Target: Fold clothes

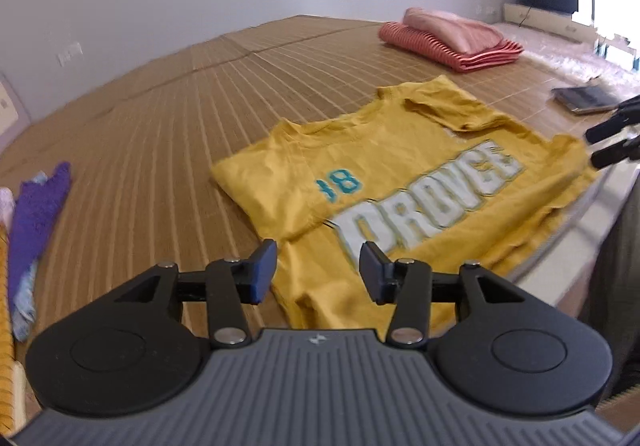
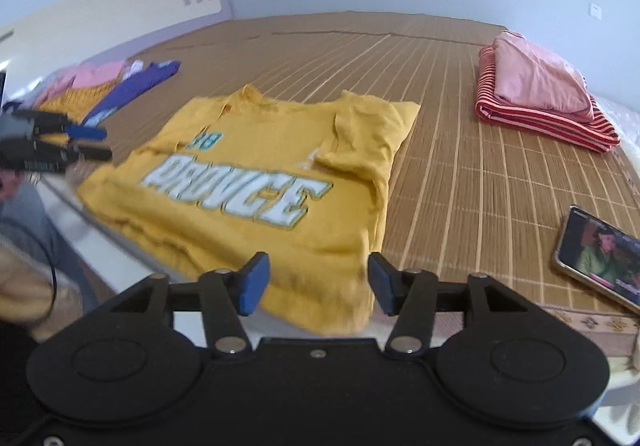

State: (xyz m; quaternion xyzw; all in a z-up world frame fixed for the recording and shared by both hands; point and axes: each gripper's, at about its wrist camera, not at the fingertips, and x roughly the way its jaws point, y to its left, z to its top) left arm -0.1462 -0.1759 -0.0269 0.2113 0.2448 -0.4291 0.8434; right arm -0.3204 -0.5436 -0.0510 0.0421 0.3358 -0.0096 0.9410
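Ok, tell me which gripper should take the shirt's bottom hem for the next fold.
Probably both, though the right gripper looks slightly better placed: its open jaws hang over the yellow shirt's near hem corner. The left gripper, also open, hangs over the opposite corner. Neither holds cloth now.

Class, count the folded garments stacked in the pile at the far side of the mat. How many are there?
2. A striped red garment lies at the bottom, and a pink garment rests on top of it. Something thinner could be hidden between or beneath them.
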